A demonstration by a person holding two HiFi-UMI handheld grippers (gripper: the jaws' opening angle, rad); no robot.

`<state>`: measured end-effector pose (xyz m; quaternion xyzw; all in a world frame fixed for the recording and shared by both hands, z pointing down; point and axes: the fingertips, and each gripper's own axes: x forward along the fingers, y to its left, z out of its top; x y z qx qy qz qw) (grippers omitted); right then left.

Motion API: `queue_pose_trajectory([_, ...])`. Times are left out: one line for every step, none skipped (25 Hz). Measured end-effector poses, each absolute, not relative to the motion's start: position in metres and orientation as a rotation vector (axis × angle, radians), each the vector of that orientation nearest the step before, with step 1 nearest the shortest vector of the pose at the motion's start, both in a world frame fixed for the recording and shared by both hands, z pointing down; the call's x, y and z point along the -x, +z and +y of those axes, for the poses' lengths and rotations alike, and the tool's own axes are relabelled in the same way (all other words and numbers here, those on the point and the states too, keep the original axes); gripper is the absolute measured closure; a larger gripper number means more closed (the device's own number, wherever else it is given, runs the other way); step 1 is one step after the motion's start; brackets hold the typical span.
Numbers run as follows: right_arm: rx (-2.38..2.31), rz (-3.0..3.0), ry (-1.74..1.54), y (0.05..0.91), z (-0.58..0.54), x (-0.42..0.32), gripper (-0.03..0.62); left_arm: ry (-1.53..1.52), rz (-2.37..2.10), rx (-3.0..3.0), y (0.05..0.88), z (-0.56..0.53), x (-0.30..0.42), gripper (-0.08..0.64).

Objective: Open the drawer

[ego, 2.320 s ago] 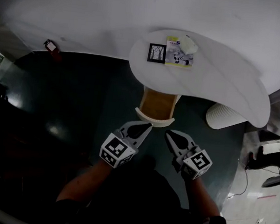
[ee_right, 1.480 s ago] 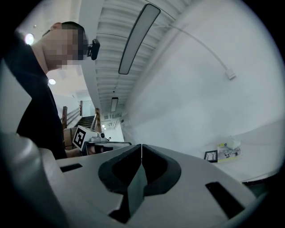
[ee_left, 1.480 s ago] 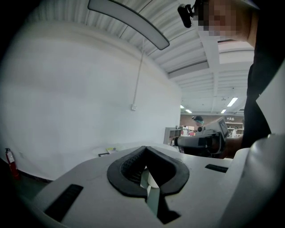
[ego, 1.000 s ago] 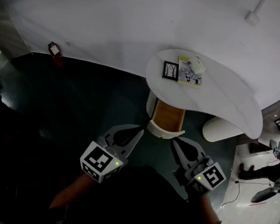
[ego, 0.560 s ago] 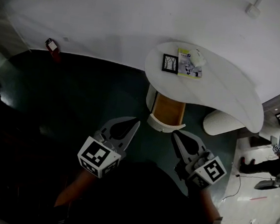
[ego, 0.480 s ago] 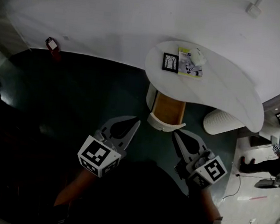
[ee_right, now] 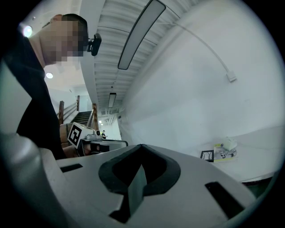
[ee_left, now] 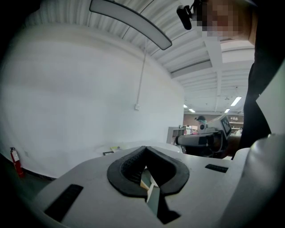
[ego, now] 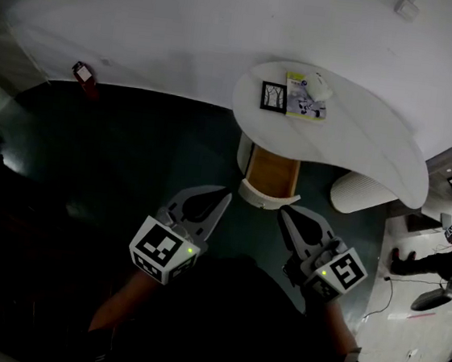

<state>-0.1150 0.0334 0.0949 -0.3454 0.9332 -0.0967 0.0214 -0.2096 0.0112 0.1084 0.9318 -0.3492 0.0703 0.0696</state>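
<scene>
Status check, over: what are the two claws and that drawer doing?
Left claw, right claw: shut, empty. Drawer open, neither touching it. Nothing in between.

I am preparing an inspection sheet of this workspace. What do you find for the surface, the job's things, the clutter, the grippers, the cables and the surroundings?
Surface: white curved table, mostly bare.
Job's things: drawer under the table, pulled out, wooden inside showing.
Clutter: black picture frame, booklet and small white object together on the tabletop.
Grippers: left gripper and right gripper both shut, holding nothing.
Cables: thin cable runs down the white wall to a small box.
Surroundings: white ribbed container beside the table, red fire extinguisher at the wall, dark floor.
</scene>
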Motion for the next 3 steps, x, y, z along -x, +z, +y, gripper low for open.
queue_pose_trajectory([1.071,2.892,-0.298,0.0952,0.033,0.1142,0.577,0.213,-1.052,-2.805,0.1087,0.0109,0.2088,0.549])
queue_pose_trajectory([1.071,2.891,-0.296,0.0956,0.0327,0.1135,0.577,0.214,-1.053,-2.806,0.1091,0.0106,0.2079,0.549])
queue_pose_trajectory([1.072,2.891,-0.293,0.0959,0.0325,0.1128,0.577,0.216,-1.054,-2.807,0.1095,0.0105,0.2071,0.549])
